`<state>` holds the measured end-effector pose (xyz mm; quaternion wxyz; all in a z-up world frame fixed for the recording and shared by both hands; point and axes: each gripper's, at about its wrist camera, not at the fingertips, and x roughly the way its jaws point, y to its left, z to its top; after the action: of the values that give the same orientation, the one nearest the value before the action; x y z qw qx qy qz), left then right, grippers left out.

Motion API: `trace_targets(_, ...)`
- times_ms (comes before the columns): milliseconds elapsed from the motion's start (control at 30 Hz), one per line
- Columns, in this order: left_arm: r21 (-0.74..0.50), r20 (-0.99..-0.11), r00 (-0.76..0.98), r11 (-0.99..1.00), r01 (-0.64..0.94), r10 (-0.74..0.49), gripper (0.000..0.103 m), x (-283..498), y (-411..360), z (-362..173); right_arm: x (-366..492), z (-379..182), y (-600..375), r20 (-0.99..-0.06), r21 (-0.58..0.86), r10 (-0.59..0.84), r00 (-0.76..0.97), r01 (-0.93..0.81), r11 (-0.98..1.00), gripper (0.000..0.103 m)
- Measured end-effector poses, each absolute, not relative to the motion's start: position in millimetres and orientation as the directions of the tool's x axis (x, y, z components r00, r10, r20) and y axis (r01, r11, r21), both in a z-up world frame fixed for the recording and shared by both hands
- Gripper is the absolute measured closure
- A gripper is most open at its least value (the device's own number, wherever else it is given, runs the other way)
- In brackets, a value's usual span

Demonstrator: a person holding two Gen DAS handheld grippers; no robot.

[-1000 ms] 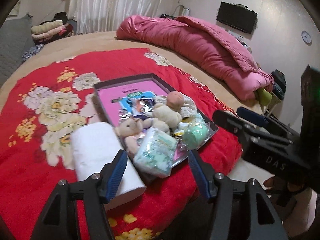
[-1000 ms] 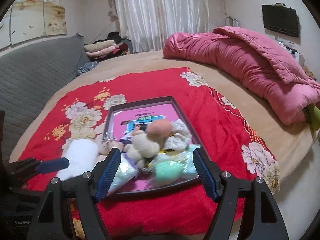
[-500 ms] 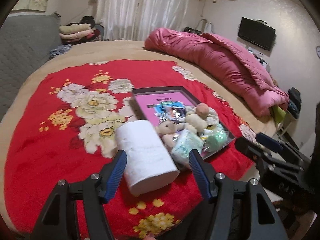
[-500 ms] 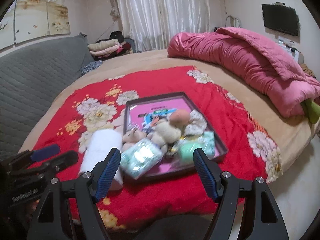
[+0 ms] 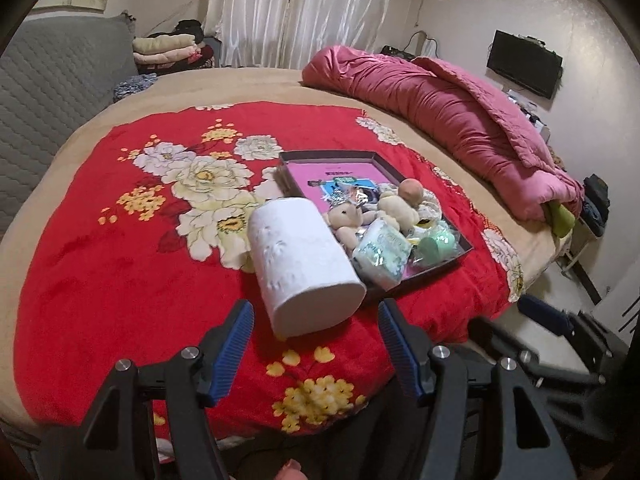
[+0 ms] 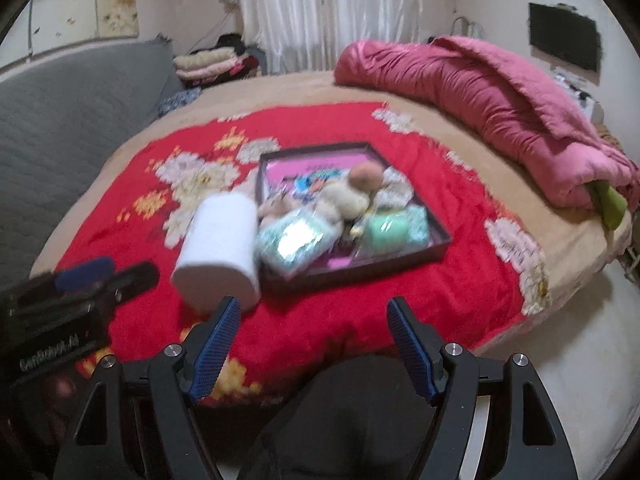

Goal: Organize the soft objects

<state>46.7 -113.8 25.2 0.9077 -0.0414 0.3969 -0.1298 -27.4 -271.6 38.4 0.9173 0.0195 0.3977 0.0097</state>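
Observation:
A white paper roll (image 5: 304,260) lies on the red floral blanket (image 5: 120,264), just left of a dark shallow tray (image 5: 464,240). The tray holds small plush toys (image 5: 348,220), a tissue pack (image 5: 382,254) and a green soft ball (image 5: 436,246). My left gripper (image 5: 316,344) is open and empty, a short way in front of the roll. My right gripper (image 6: 314,338) is open and empty, back from the tray (image 6: 440,240) and the roll (image 6: 220,248). The right wrist view is blurred.
A rolled pink quilt (image 5: 452,100) lies along the bed's right side. A grey padded headboard (image 5: 48,92) is at the left, folded clothes (image 5: 168,48) at the back. The bed edge and the floor are close to both grippers.
Both grippers have pulled back from the tray and the roll, which now look smaller and farther. The left view has swung left. Both stay open and empty.

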Motion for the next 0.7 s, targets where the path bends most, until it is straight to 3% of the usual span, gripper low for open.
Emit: trace_targets(700, -0.129, -0.747, 0.626, 0.973, 0.193, -0.223, 0.039, 17.8, -120.4, 20.4, -39.2, 40.4, -274.2, -0.717, 0.038, 0.034, 0.696, -0.009, 0.999, 0.026)
